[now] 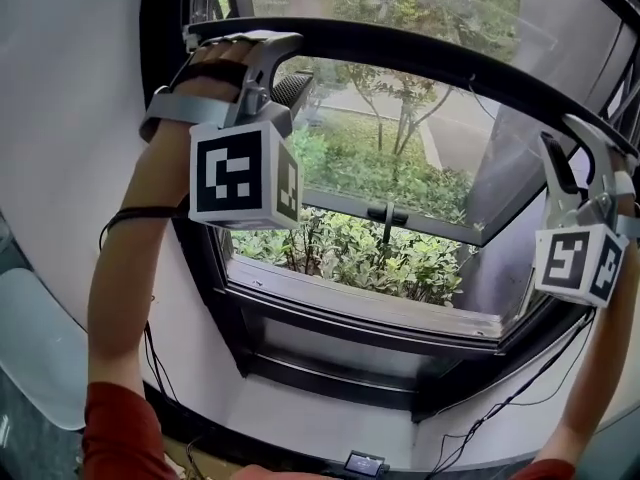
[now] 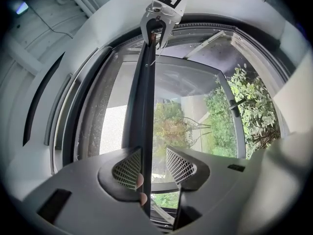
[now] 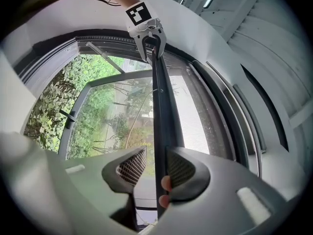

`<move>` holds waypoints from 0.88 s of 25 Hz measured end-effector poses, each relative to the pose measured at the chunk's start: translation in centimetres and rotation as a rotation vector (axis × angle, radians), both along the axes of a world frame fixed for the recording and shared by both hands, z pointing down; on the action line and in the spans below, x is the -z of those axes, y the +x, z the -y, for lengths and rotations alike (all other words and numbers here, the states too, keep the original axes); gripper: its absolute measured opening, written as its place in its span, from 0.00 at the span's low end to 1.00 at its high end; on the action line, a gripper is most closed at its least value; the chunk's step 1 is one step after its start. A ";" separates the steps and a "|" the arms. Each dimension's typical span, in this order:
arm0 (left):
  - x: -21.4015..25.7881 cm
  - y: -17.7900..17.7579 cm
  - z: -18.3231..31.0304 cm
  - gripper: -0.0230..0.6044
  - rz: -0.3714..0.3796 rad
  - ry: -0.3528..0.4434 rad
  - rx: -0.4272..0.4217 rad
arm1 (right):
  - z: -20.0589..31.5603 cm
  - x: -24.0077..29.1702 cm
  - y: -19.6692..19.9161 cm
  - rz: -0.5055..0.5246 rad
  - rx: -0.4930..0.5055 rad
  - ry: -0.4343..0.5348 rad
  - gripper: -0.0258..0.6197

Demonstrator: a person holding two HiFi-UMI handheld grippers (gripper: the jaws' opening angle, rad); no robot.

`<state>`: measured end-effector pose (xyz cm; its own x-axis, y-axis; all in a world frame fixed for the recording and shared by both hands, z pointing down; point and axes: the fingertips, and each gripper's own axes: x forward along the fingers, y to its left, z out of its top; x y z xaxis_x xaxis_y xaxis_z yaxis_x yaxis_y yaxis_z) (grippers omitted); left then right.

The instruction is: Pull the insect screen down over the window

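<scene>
Black and slim, the bar (image 1: 450, 50) at the foot of the screen (image 1: 420, 3) is running level across the window (image 1: 340, 308), high in the opening. Mesh is hanging hazy above it, and the swung-out pane and shrubs are showing clear below. The left gripper (image 1: 283, 65) is straddling the bar near its left end and the right gripper (image 1: 578, 156) near its right end. The bar's long axis is therefore passing straight from 1 pair of jaws to the other, and each gripper view is looking along it to the other gripper at the far end. In the left gripper view the jaws are standing apart with the bar (image 2: 143, 111) between them, lying against 1 pad and leaving daylight before the other. The right gripper view is showing the mirror of that: jaws apart, the bar (image 3: 164, 111) resting against 1 pad with a gap on the other side. Neither pair is clamping; both seem to be hooking over the bar. Neither hand is the nearer, since both are already on it. With most of the opening lying uncovered, the pull looks to be in its early part. The coming move is calling for both ends to go straight down together, as 1 end leading would likely tilt the bar and jam it.
</scene>
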<state>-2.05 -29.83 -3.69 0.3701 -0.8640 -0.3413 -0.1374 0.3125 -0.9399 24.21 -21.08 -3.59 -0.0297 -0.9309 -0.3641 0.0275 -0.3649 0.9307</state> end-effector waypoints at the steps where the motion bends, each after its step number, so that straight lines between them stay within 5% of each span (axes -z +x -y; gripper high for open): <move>1: -0.3 0.0 0.0 0.30 -0.001 -0.002 -0.004 | 0.0 -0.3 0.0 0.002 0.004 0.001 0.25; 22: -7.1 0.3 -0.5 0.29 0.025 -0.019 0.010 | -0.4 -7.2 0.4 0.014 -0.003 -0.025 0.25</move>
